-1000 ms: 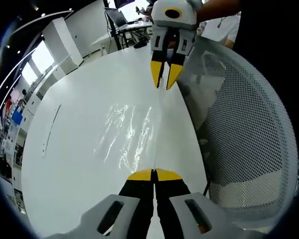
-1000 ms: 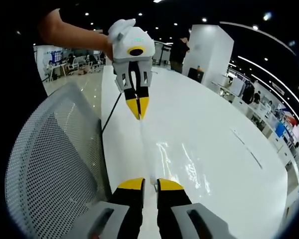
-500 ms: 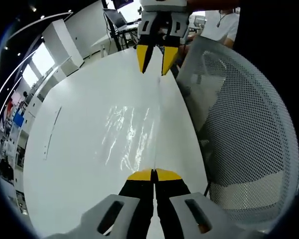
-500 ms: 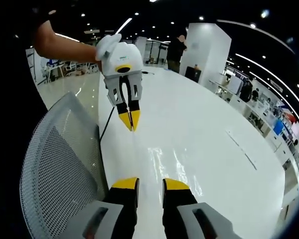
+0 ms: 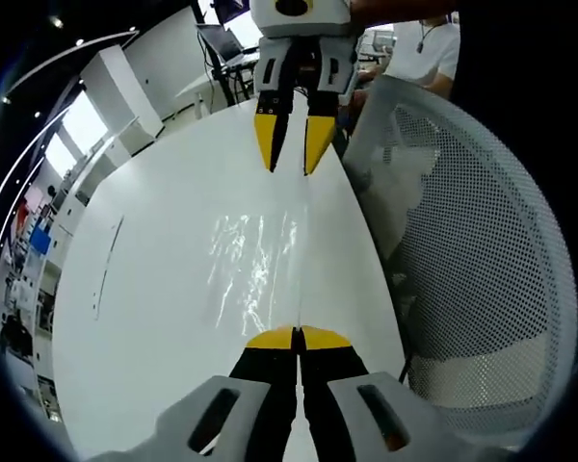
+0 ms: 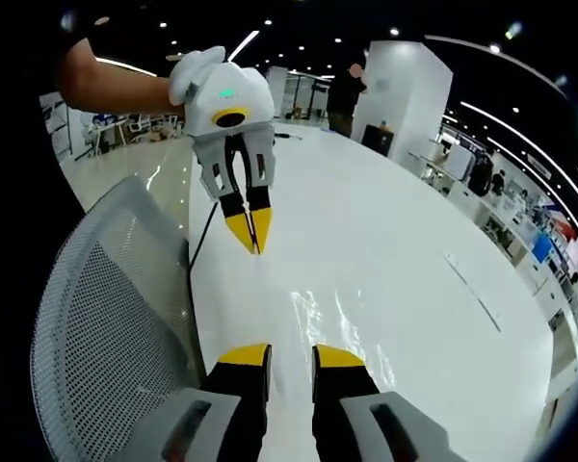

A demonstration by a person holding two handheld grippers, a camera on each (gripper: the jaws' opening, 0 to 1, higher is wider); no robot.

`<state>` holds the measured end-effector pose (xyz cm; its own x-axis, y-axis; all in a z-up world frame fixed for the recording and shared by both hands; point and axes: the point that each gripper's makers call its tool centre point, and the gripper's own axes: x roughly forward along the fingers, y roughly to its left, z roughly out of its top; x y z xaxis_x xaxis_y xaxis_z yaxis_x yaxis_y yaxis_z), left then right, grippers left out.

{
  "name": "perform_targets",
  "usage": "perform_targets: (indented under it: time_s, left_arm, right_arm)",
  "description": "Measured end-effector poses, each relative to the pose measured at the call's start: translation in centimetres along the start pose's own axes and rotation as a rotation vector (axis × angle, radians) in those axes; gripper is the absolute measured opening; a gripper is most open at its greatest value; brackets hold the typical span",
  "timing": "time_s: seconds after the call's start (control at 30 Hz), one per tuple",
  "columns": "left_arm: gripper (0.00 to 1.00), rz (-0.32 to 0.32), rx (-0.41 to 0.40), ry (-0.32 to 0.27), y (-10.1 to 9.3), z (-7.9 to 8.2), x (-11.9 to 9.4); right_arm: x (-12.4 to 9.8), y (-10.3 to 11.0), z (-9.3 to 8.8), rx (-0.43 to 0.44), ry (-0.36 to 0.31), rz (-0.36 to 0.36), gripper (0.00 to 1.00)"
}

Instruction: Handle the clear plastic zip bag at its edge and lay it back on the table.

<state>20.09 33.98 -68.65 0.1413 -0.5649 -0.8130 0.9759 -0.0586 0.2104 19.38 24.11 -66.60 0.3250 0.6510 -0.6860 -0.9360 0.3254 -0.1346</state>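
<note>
- Here, in the left gripper view, our left gripper (image 5: 298, 336) has its yellow tips pressed together at the near edge of the one clear zip bag (image 5: 253, 262); whether they pinch it we cannot tell.
- The bag lies flat on the white table (image 5: 144, 318), nothing visible inside, its long axis running away from us.
- Farther off, our right gripper (image 5: 289, 144) hovers with jaws parted, holding nothing.
- One mesh chair (image 5: 472, 241) stands beside the table.

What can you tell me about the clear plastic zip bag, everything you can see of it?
The clear plastic zip bag is nearly invisible, showing mainly as wrinkled glare streaks. It lies flat on the white table, stretched along the edge nearest the mesh chair. The left gripper is shut on one end; the right gripper stands open at the other end.
</note>
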Motion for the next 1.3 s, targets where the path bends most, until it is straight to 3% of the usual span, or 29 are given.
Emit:
perform_targets:
  time_s: [0.37,0.67,1.3]
  left_arm:
    - [0.0,0.02,0.035,0.011,0.2,0.2,0.0]
    - [0.0,0.022,0.037,0.013,0.3,0.4,0.1]
    - [0.0,0.026,0.036,-0.036,0.4,2.2,0.2]
  right_arm:
    - [0.7,0.0,0.0,0.027,0.0,0.008,0.13]
    - [0.3,0.3,1.0,0.025,-0.023,0.016,0.13]
    - [2.0,1.0,-1.5,0.038,0.031,0.028,0.11]
